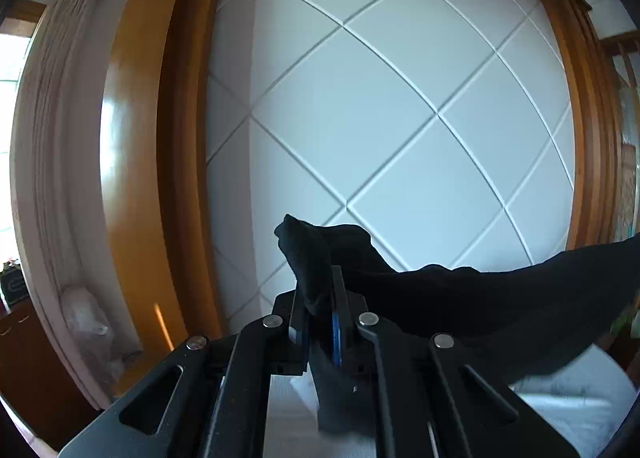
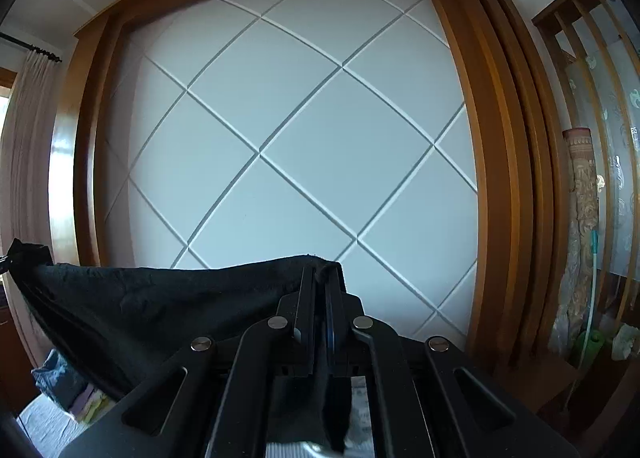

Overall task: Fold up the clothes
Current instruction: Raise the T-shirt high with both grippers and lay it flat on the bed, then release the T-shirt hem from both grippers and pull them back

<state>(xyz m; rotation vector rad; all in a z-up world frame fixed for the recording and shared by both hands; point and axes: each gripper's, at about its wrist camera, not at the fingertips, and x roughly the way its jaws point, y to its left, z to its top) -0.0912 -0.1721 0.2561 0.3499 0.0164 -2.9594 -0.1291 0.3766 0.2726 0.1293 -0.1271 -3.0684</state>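
Lift/spread step: L gripper (image 1: 320,294) and R gripper (image 2: 320,286) each clamped on a corner of black garment (image 2: 160,298), stretched midair between them; next needs lay-flat on bed (image 1: 580,390).

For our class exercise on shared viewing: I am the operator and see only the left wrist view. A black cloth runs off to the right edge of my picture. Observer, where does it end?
Observer: In the right wrist view, the black garment ends in the right gripper, which is shut on its corner.
Operator: Is the span between the two grippers taut?
Observer: Its top edge sags only slightly, and the left gripper is shut on the other corner.
Operator: Anything beside the panelled wall on that side?
Observer: Yes, a patterned roll stands upright by a wooden slatted screen.
Operator: More laundry?
Observer: A small pile of clothes lies low at the left.
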